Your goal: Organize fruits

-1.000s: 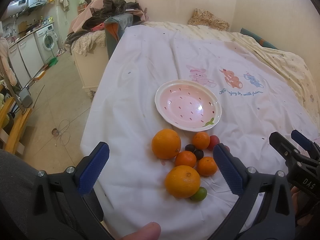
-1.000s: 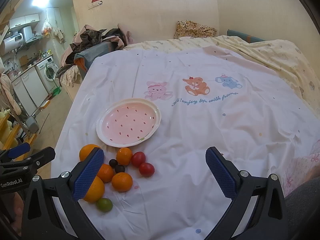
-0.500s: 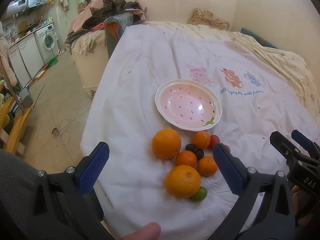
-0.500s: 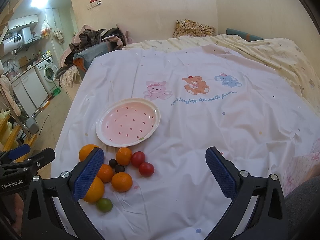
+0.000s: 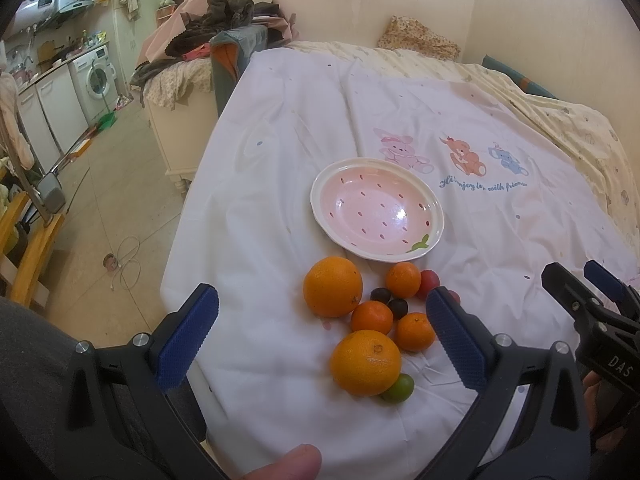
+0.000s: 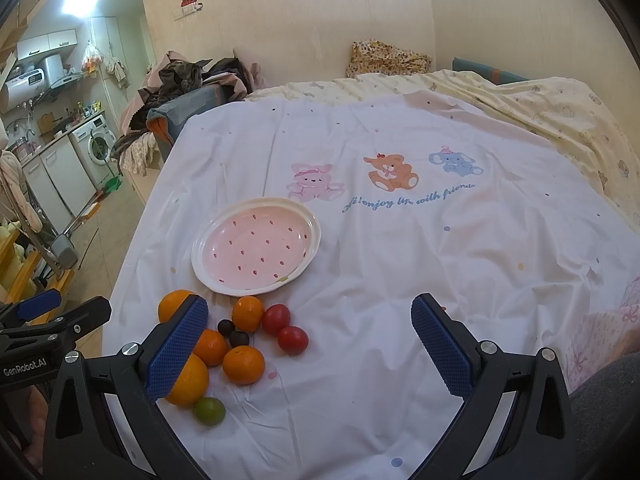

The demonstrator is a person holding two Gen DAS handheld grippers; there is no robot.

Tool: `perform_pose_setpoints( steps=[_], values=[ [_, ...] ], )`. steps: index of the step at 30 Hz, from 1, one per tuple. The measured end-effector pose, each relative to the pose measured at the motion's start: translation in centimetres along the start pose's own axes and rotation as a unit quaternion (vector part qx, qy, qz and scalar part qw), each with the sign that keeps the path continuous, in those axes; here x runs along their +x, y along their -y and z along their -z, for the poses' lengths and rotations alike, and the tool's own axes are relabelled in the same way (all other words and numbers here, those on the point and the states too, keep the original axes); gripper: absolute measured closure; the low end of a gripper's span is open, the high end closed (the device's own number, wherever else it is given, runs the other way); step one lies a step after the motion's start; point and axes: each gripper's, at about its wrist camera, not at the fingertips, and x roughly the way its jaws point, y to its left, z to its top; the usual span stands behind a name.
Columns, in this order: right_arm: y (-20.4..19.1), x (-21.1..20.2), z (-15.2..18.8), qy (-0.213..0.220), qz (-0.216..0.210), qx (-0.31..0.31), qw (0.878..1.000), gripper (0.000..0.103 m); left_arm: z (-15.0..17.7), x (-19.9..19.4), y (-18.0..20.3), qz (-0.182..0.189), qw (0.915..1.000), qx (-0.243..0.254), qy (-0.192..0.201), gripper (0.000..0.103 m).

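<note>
**Both tools wide, fruit heaped beside the plate**

Your left tool (image 5: 320, 336) is spread wide and grips nothing; its blue pads (image 5: 188, 336) sit to either side of the fruit heap in the left wrist view. Your right tool (image 6: 308, 344) is just as wide and just as empty, with bare sheet (image 6: 400, 260) between its pads, off to the right of the plate (image 6: 256, 247).

Take the plate as your landmark. It is pink with dark flecks and a cream rim, and it lies flat on the white sheet of the bed with nothing in it. All the fruit sits in one cluster on the near side of the plate, apart from its rim:
- a big orange (image 5: 333, 286) nearest the plate, towards its left
- a second big orange (image 5: 365, 362) at the near end of the heap
- three small oranges (image 5: 403, 279) between them, close together
- two dark berries (image 5: 398, 307) tucked among the small oranges
- two red tomatoes (image 6: 293, 339) on the right flank of the heap
- a green fruit (image 5: 398, 388) touching the near big orange, farthest from the plate

A fingertip (image 5: 288, 462) shows at the bottom edge of the left wrist view.
</note>
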Motion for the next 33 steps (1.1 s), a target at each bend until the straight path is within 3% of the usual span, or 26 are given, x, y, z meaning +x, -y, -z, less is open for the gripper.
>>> perform_pose_setpoints(
  steps=[33],
  values=[
    [0.04, -0.10, -0.06, -0.001, 0.000, -0.001, 1.000, 0.000, 0.09, 0.19, -0.16, 0.001, 1.0000, -0.003, 0.000, 0.001]
  ],
)
